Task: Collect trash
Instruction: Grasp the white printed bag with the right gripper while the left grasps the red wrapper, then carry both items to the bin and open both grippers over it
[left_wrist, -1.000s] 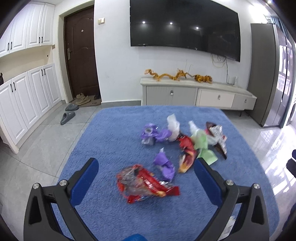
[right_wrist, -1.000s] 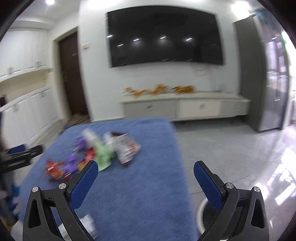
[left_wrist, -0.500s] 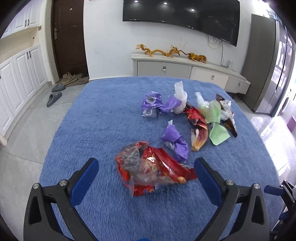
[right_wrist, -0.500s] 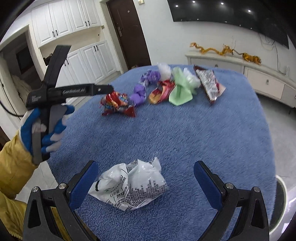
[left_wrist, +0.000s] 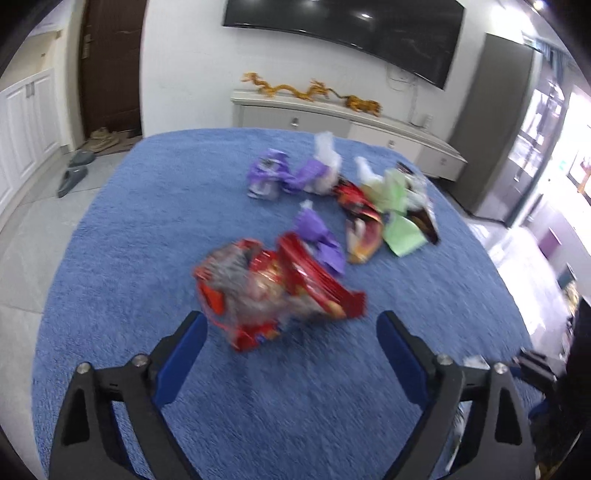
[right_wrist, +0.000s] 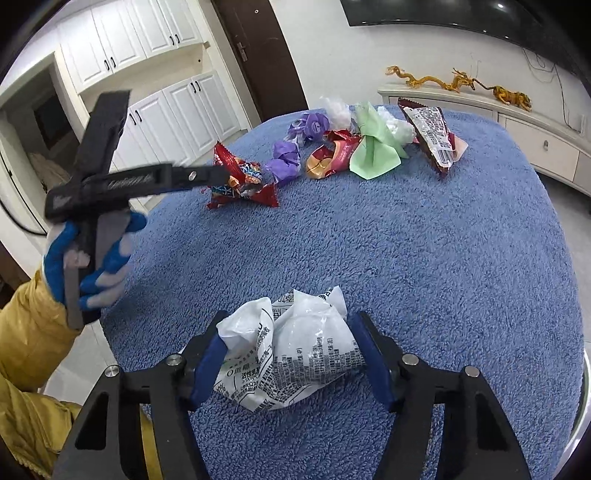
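Note:
A crumpled red snack wrapper (left_wrist: 273, 291) lies on the blue fleece table (left_wrist: 147, 221), just ahead of my open left gripper (left_wrist: 291, 347). Beyond it lie purple (left_wrist: 317, 236), red-and-gold (left_wrist: 360, 221) and green (left_wrist: 400, 225) wrappers. My right gripper (right_wrist: 291, 358) is closed around a crumpled white printed bag (right_wrist: 291, 354), its blue pads touching both sides. In the right wrist view the left gripper (right_wrist: 207, 175) hovers by the red wrapper (right_wrist: 240, 177).
A dark foil wrapper (right_wrist: 430, 134) and a white wad (right_wrist: 336, 109) lie at the table's far side. A rim of a round bin (right_wrist: 585, 391) shows at the right edge. A TV cabinet (left_wrist: 332, 114) stands behind.
My right gripper has moved onto the white bag and narrowed around it. My left gripper has moved closer to the red wrapper.

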